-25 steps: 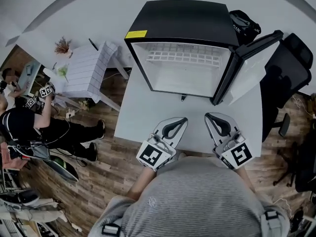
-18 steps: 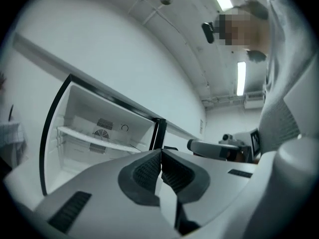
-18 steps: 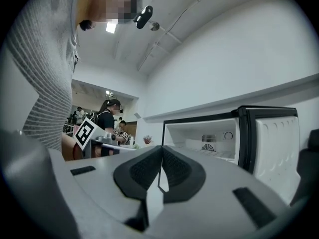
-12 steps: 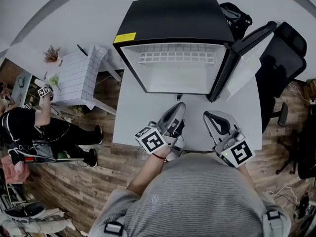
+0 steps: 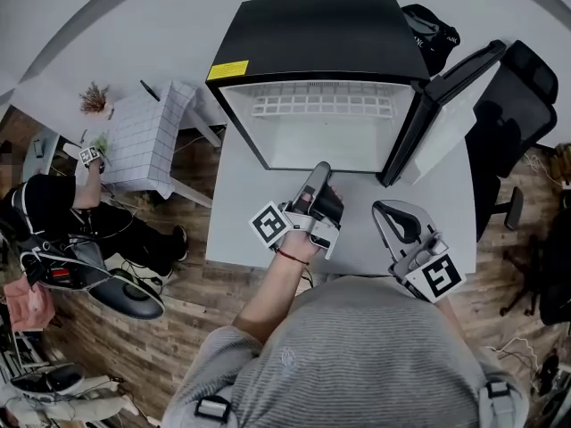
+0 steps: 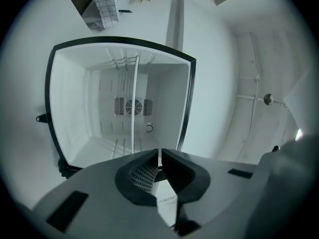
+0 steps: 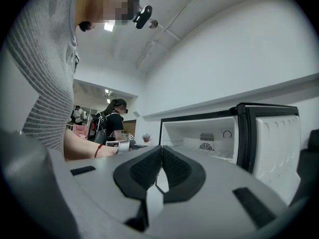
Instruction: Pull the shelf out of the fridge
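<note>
A small black fridge (image 5: pixel 321 34) stands on the white table (image 5: pixel 241 203) with its door (image 5: pixel 446 114) swung open to the right. Inside, a white wire shelf (image 5: pixel 321 105) sits in its slots near the back. My left gripper (image 5: pixel 320 168) is rolled onto its side, shut and empty, just in front of the fridge's opening. In the left gripper view the shelf (image 6: pixel 134 103) shows edge-on as a thin line beyond the left gripper (image 6: pixel 159 156). My right gripper (image 5: pixel 378 209) rests shut and empty near the table's front edge, right of the left one. In the right gripper view it (image 7: pixel 161 151) faces the fridge (image 7: pixel 209 133) from the side.
A white gridded side table (image 5: pixel 143 136) with a small plant (image 5: pixel 94 96) stands left of the fridge. A black office chair (image 5: pixel 526 114) is behind the open door and a dark bag (image 5: pixel 428 29) lies behind the fridge. A person (image 5: pixel 53 212) sits at far left.
My left gripper has moved forward from the table's front edge to the fridge's opening and rolled onto its side. The right gripper has stayed in place.
</note>
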`<state>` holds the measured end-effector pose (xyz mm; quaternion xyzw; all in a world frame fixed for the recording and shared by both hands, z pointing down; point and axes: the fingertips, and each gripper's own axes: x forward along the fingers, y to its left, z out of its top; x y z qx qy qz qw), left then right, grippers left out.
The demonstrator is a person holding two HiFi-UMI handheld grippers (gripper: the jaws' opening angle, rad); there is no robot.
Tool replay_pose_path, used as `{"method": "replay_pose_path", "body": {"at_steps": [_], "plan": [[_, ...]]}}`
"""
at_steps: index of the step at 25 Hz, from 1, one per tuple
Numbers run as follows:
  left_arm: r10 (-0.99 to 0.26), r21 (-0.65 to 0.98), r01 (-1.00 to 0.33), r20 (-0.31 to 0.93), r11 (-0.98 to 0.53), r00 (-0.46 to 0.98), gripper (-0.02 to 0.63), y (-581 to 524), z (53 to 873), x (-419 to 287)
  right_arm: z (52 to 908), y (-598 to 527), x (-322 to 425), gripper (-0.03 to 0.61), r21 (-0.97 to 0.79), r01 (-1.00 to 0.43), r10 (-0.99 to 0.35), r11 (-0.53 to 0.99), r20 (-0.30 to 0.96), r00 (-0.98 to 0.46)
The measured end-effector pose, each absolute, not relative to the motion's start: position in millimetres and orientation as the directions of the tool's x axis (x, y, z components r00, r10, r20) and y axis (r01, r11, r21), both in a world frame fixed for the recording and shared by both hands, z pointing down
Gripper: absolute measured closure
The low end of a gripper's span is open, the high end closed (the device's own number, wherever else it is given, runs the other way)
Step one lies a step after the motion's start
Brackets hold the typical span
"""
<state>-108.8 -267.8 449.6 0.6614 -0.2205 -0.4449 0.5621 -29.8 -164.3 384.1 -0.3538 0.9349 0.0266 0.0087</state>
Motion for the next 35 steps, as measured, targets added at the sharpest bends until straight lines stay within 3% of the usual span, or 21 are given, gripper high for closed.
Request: {"method": "replay_pose_path", "body": {"at_steps": [4, 8, 16, 35], "plan": [[-0.802, 0.941, 0.219, -0.335, -0.258, 0.494, 0.595, -284, 454, -111, 383, -168, -26, 0.565, 0.046, -0.670, -0.669, 0.741, -0.033, -0.742], [-0.828, 0.958, 0.181, -0.285, -0.224, 0.483, 0.504, -305, 470, -114, 386, -172, -24, 0.565, 0.043, -0.669, -0.668, 0.742, -0.023, -0.743], [-0.869, 0.976, 0.093, -0.218, -0.197, 0.444, 0.434, -349, 488, -122, 386, -179, -17, 0.565, 0.036, -0.683, -0.683, 0.729, -0.019, -0.730], [-0.936, 0.988, 0.034, -0.151, -0.148, 0.319, 0.422, -443, 500, -135, 394, -194, 3, 0.565, 0.011, -0.710, -0.710, 0.704, 0.016, -0.704]]}}
